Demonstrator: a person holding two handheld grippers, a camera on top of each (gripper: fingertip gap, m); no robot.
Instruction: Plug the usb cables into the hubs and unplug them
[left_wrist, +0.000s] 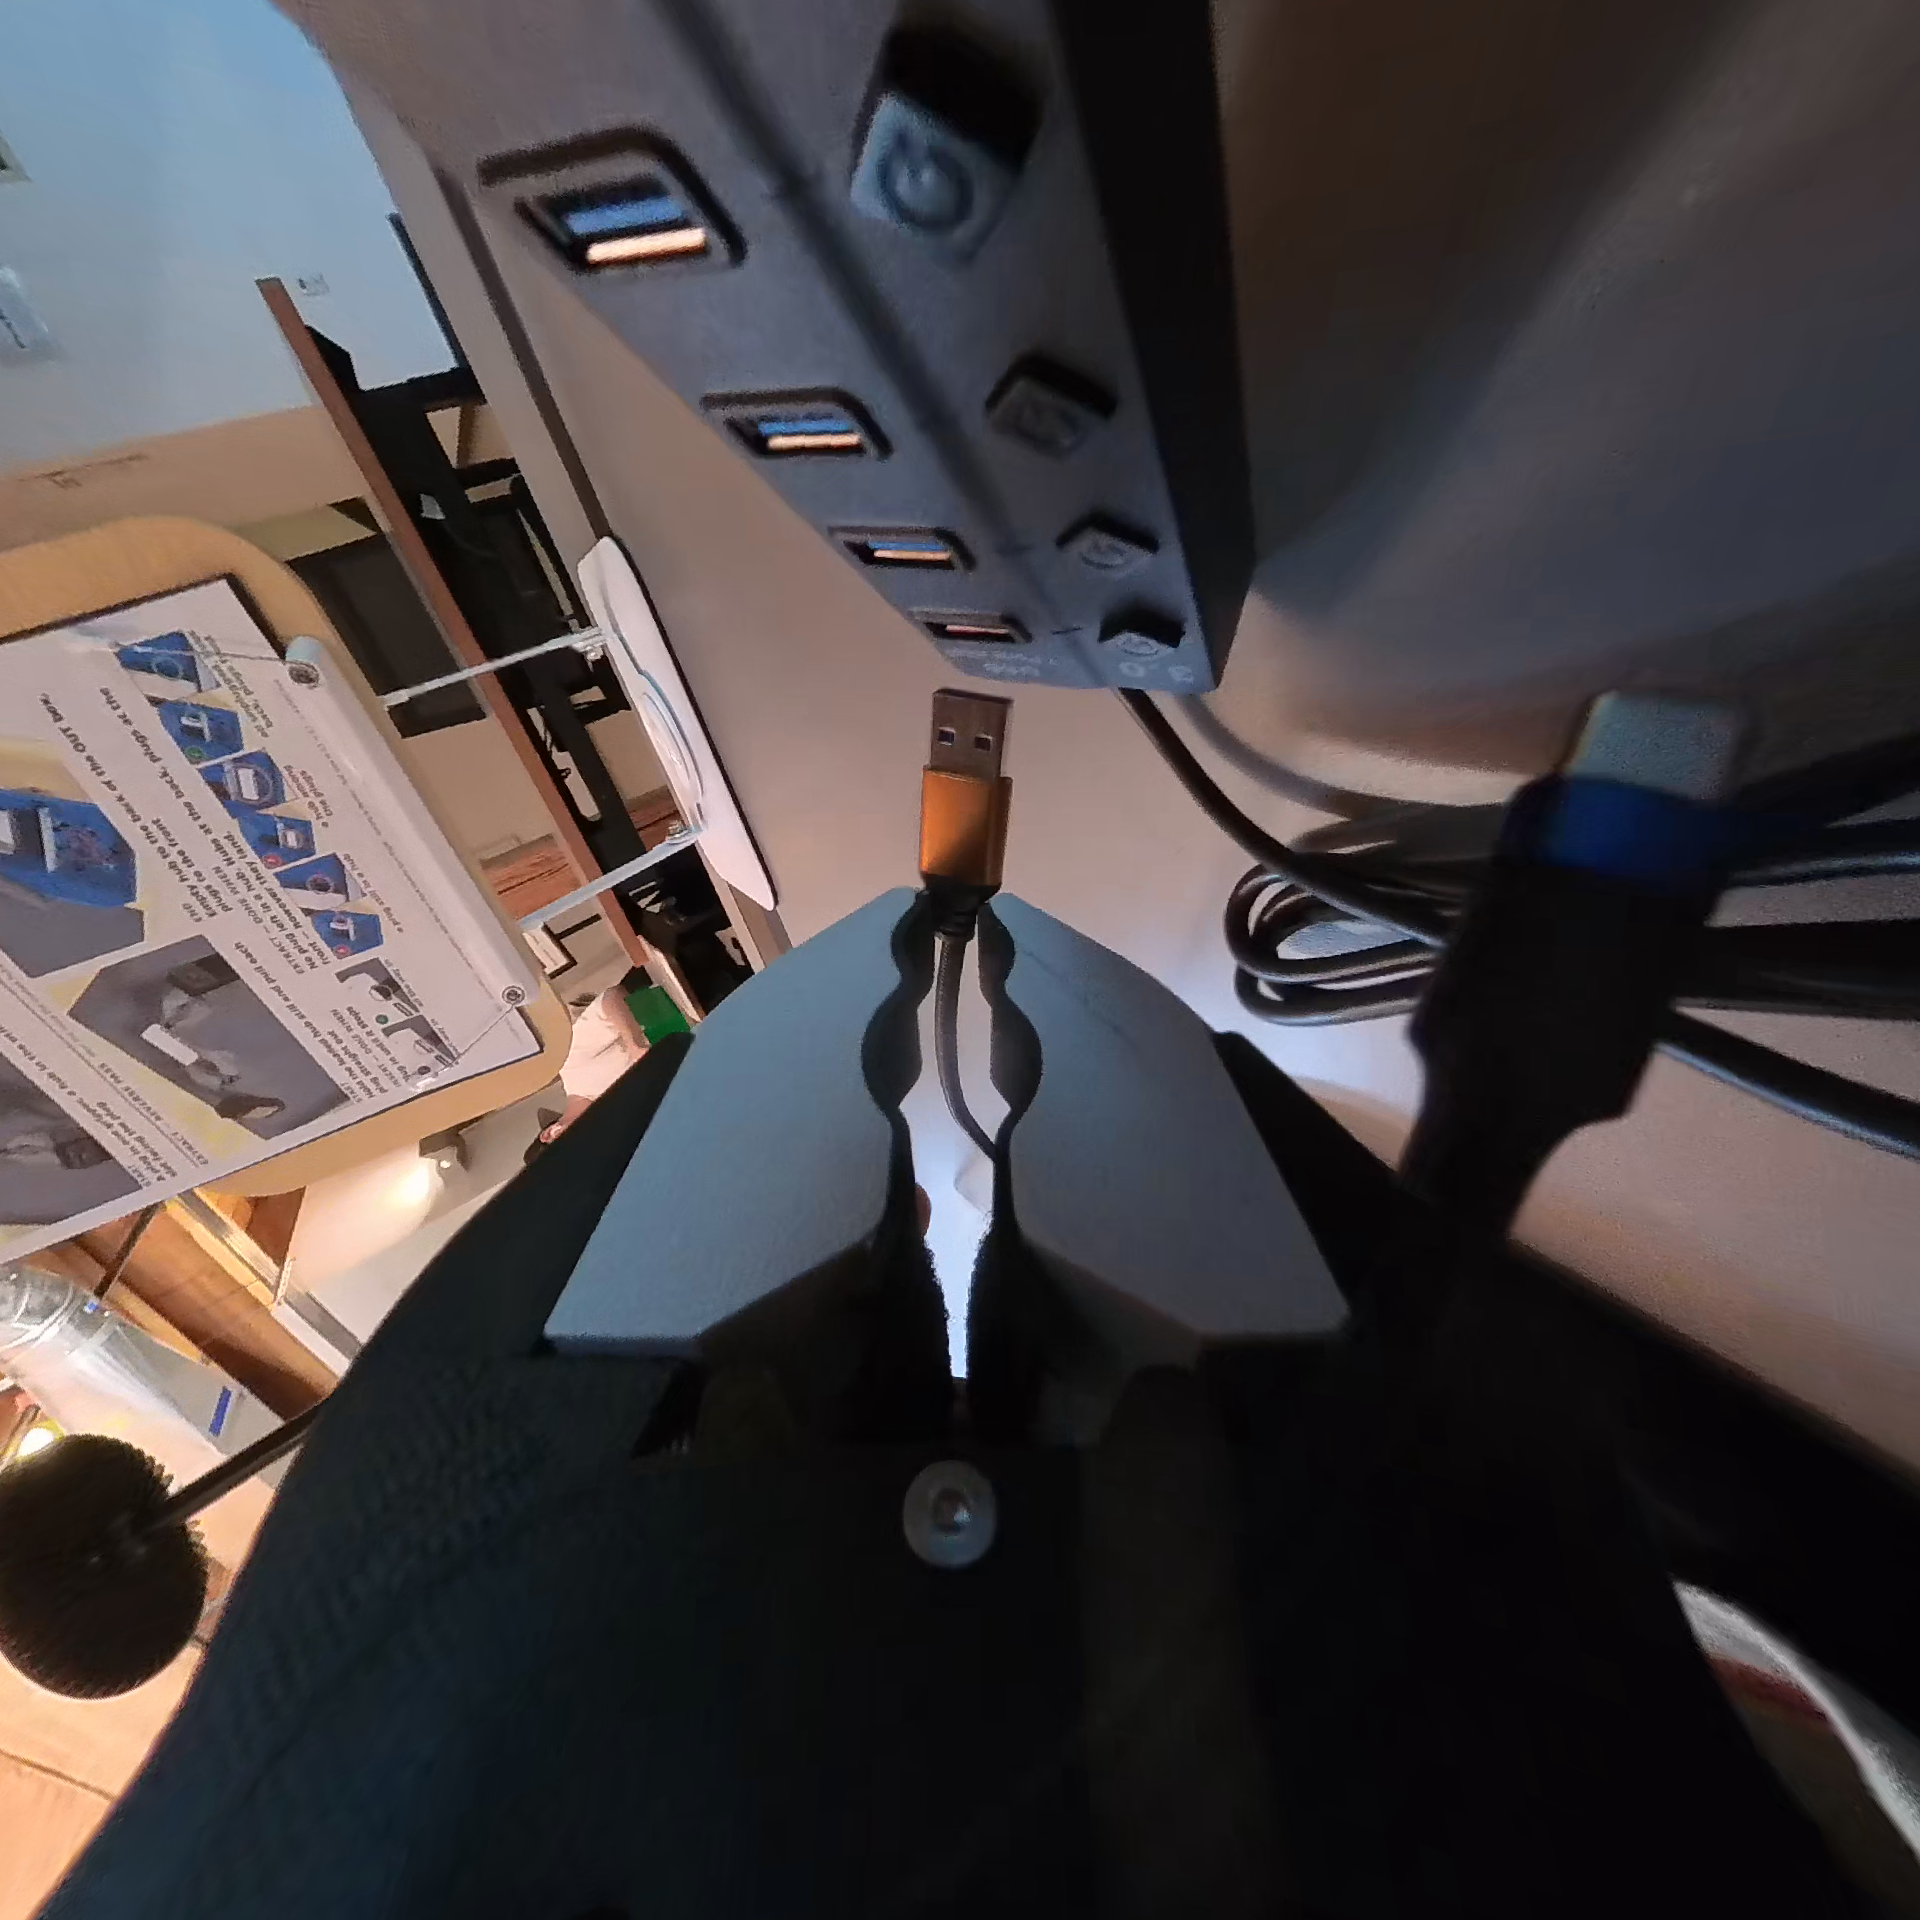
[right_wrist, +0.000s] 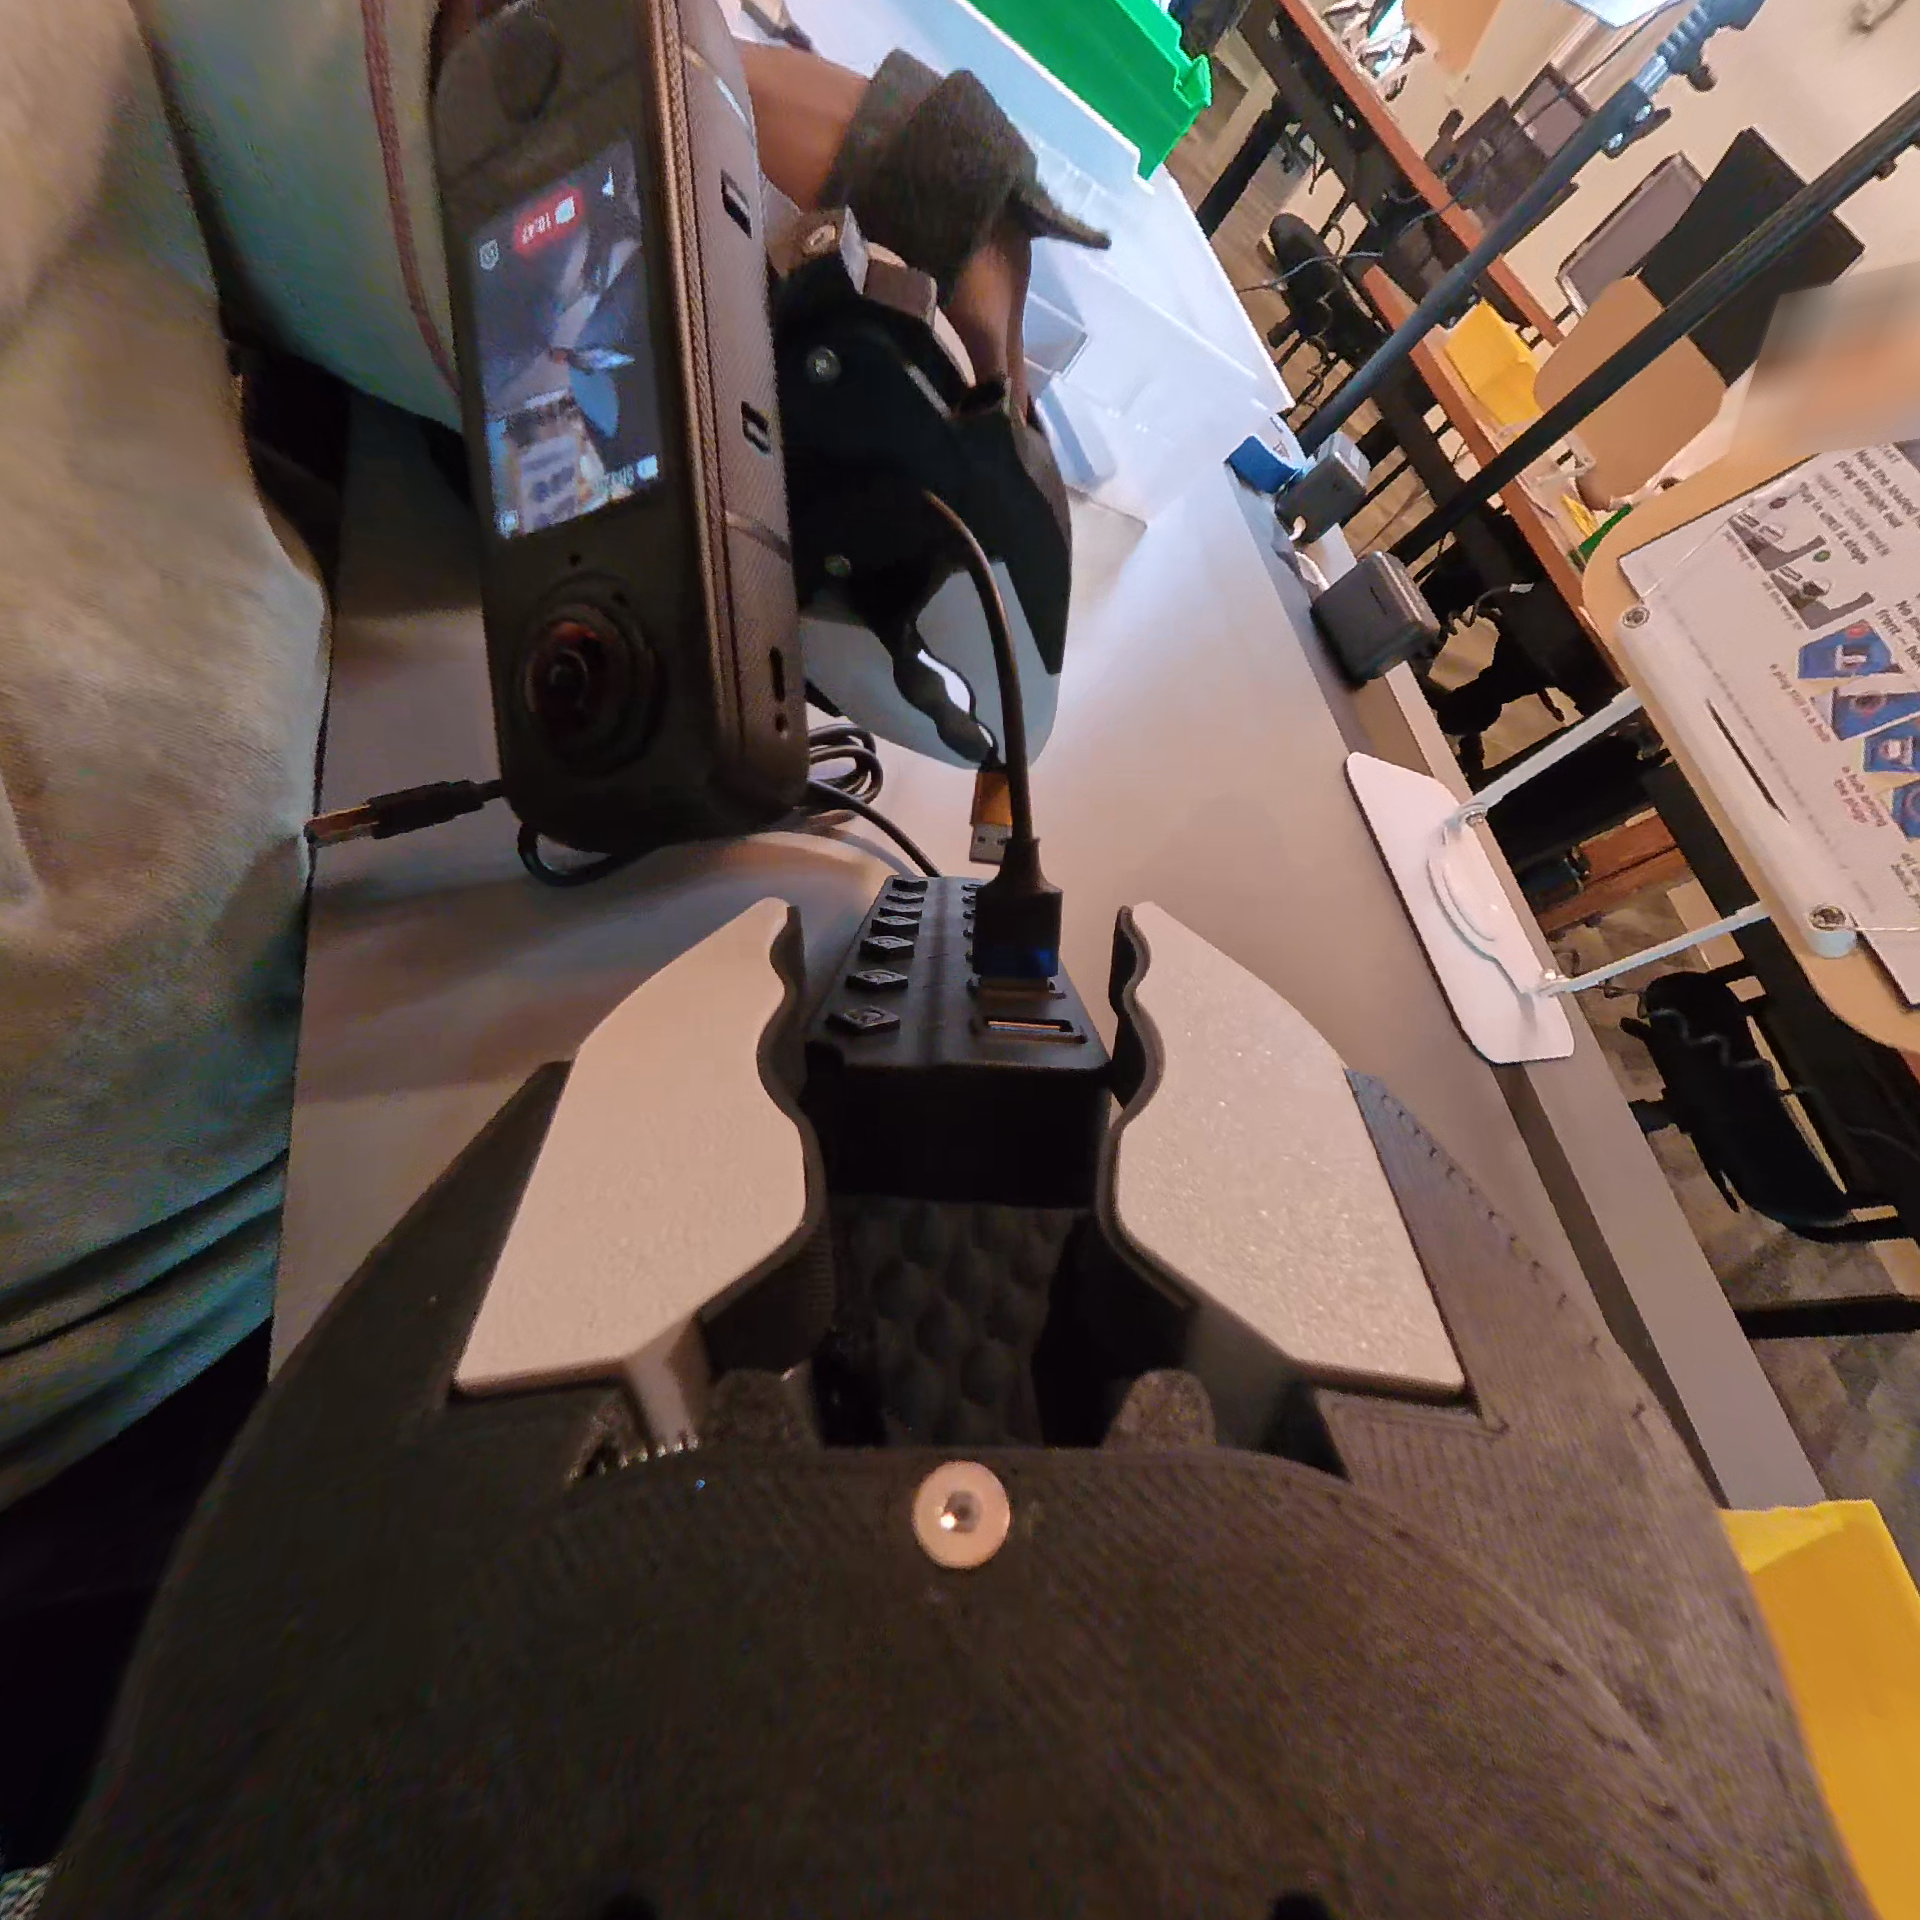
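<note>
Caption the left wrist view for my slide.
Left tool holds an orange USB plug just short of the black hub.

Your right tool (right_wrist: 961, 997) has the hub (right_wrist: 956, 1049) between its fingers, on the tabletop (right_wrist: 1195, 727). One plug (right_wrist: 1016, 935) sits in the hub's port row. Your left tool (left_wrist: 951, 914) holds a second plug (left_wrist: 966, 790) just before the hub's end port (left_wrist: 971, 629). Coiled cable (left_wrist: 1351, 935) lies right of it.

I note a laminated instruction sheet (right_wrist: 1808, 665) on a white stand (right_wrist: 1455, 914) at the grey table (right_wrist: 1195, 665) edge. A green bin (right_wrist: 1101, 62) sits farther back; a yellow bin (right_wrist: 1829, 1683) lies near.
</note>
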